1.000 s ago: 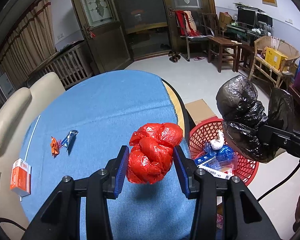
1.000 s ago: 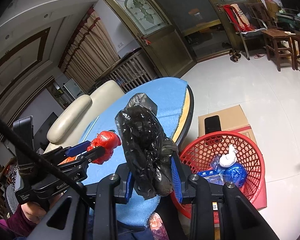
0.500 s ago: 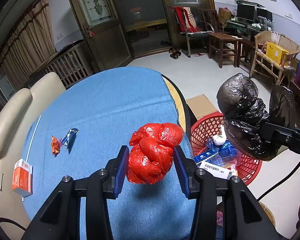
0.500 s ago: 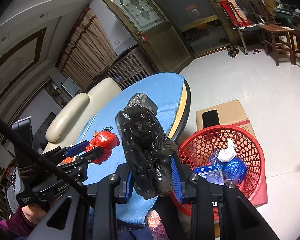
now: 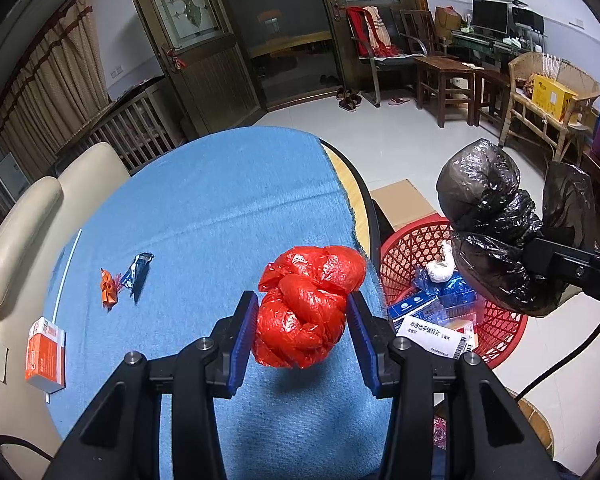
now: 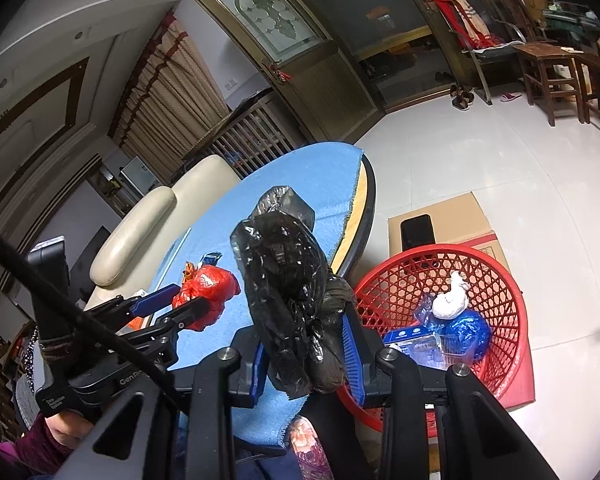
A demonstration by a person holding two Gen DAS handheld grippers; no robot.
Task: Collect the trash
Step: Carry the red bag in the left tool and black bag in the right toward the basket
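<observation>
Basket [image 5: 504, 336]: red plastic lattice on the floor, just off the table [image 5: 220, 216] edge; in the left wrist view at approx. 3 o'clock of the left gripper [image 5: 302, 320]; already part-filled w/ cartons, a blue bag and a white wad. Rigid, open-topped; judged an easy drop target.

Black bag [image 6: 288, 300]: crumpled film bundle, the larger of the two. Judged light, soft, slippery, springy; best pinched across its bunched waist, as here. Right gripper [image 6: 304, 354] is clamped on its lower part, pads pressing both sides; the bulk stands up past the fingertips toward 12 o'clock. Basket lies at approx. 3 o'clock of it in the right wrist view, lower down. In the left wrist view the bag hangs above the basket's right rim, though depth is hard to read.

Red bag [image 5: 308, 306]: knotted film ball, compact. Judged light, compressible, not fragile; grip at mid-body so it cannot squirt out. Left gripper is closed on it, both pads touching its flanks; the ball is lifted clear of the blue cloth, its shadow below, and bulges toward 12–1 o'clock beyond the tips.

Wrappers [image 5: 126, 278]: small orange and blue scraps on the cloth, approx. 9–10 o'clock of the left gripper, well apart. Flat, flimsy; prob. need an edge pinch.

Box [image 5: 46, 354]: orange-white carton near the table's left edge, approx. 9 o'clock.
</observation>
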